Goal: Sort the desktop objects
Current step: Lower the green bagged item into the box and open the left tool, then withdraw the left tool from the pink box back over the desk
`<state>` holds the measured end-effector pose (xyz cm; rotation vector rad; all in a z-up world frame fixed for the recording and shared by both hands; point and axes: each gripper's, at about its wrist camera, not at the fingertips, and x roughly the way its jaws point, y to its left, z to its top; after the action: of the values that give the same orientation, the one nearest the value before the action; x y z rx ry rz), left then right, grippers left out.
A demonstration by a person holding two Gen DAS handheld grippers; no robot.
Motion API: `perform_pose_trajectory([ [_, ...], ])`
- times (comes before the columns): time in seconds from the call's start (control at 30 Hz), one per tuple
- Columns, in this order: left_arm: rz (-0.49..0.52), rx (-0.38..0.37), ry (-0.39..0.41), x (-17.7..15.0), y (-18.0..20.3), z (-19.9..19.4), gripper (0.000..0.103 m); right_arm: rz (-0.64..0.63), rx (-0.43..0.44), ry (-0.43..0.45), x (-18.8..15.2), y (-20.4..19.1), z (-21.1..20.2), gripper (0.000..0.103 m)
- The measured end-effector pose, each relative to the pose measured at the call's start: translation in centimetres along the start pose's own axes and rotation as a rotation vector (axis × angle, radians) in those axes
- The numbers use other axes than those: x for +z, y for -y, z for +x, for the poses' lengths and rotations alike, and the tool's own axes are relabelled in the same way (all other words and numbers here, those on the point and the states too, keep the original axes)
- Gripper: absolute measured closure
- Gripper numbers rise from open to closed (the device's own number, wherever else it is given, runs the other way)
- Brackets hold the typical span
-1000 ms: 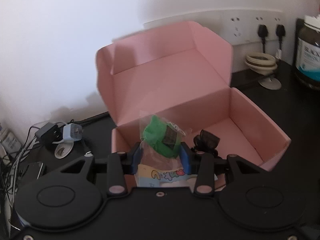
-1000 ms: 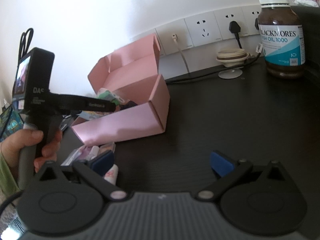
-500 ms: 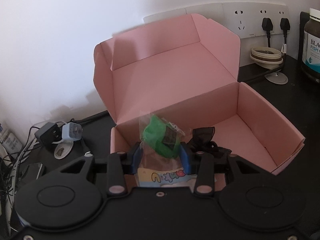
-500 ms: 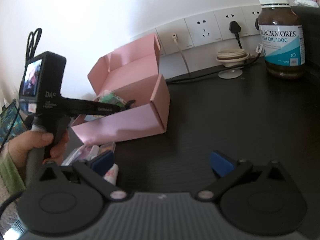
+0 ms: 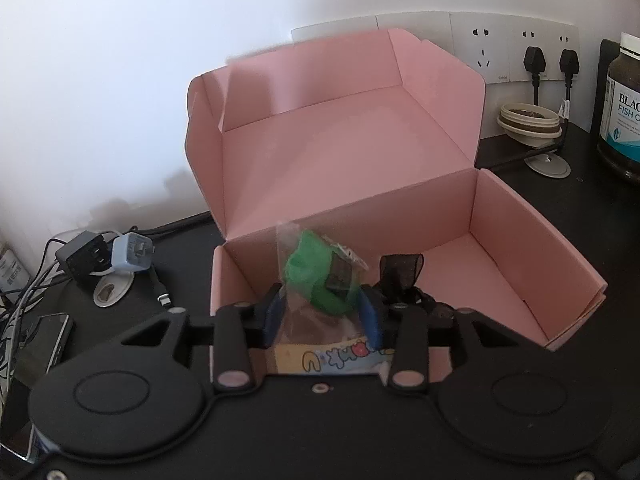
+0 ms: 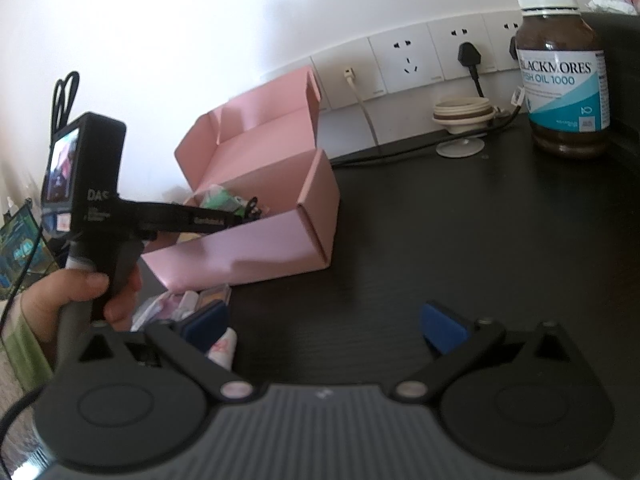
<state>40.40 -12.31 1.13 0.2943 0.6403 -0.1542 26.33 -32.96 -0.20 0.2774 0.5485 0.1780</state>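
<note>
Black surface (image 6: 440, 240) across the lower half of both views, under a white wall with a row of sockets.

Pink box (image 5: 340, 152) at centre of the left wrist view, lid tilted back toward the wall, right half of its floor bare.

Left gripper (image 5: 322, 314) at the box's near left corner, angled down into it, gripped by a hand (image 6: 80, 300) at the left edge of the right wrist view. Jaws just now easing apart, clear packet with a green toy (image 5: 316, 276) upright between the blue pads; cannot tell whether the pads press on the plastic.

Right gripper (image 6: 324, 326) at bottom centre of its own view, released, pads spread wide over bare surface with nothing between them.

Brown fish-oil bottle (image 6: 562, 80), white cap, upper right, well apart from the box.

Cartoon-printed packet (image 5: 332, 358) lying in the box under the left gripper.

Black ribbon bow (image 5: 400, 276) inside the box, just right of the green toy.

Small packets (image 6: 188, 300) on the surface, just outside the box's front wall, beside the right gripper's left pad.

Two chargers (image 5: 132, 252) with tangled cables, left of the box.
</note>
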Motion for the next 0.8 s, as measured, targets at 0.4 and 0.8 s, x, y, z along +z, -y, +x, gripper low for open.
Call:
perform_pose_trajectory([
  [0.4, -0.021, -0.004, 0.078, 0.3, -0.7, -2.1, 0.017, 0.000, 0.001, -0.001, 0.0, 0.0, 0.1, 0.001],
  [0.8, 0.003, -0.010, 0.138, 0.3, -0.8, -4.8, 0.002, 0.003, 0.002, 0.002, -0.1, 0.0, 0.0, 0.001],
])
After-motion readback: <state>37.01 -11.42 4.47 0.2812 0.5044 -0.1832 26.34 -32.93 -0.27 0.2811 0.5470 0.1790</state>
